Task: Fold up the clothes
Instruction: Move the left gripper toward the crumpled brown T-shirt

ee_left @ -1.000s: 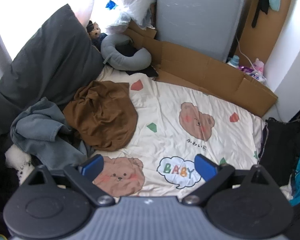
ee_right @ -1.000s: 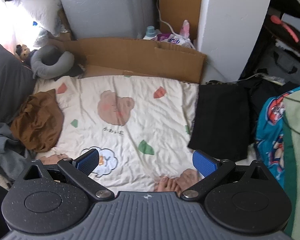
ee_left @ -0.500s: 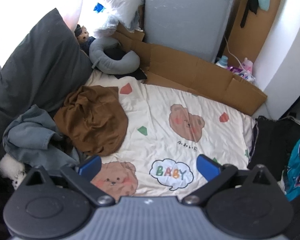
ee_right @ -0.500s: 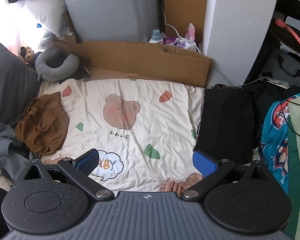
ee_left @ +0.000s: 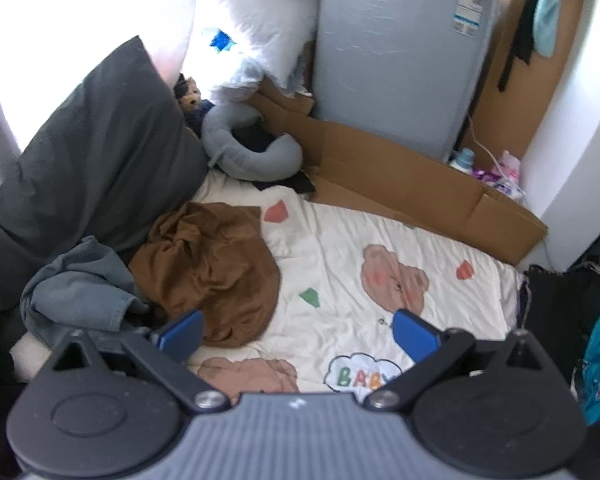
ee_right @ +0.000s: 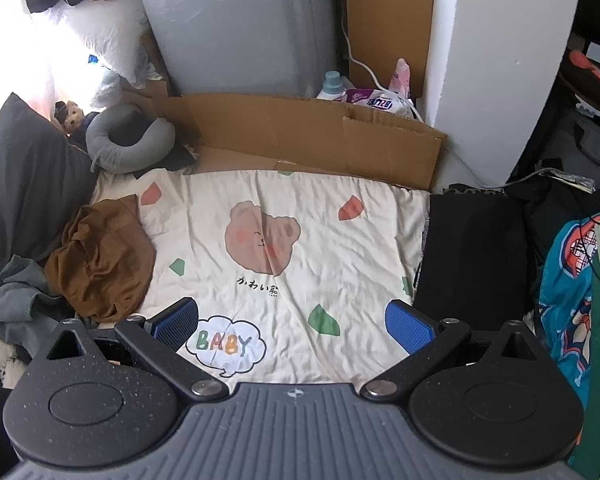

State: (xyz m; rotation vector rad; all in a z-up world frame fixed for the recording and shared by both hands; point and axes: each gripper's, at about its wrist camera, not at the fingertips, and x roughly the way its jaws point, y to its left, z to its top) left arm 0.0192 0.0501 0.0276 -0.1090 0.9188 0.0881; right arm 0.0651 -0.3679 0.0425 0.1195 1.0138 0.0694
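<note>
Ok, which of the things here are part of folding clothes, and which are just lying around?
For the job: brown garment, grey-blue garment, folded black garment, left gripper, right gripper.

Just lying about: neck pillow, dark pillow, cardboard, detergent bottle, bear blanket.

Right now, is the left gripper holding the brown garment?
No. The left gripper has its jaws spread wide and empty, with the brown garment lying crumpled on the blanket.
</note>
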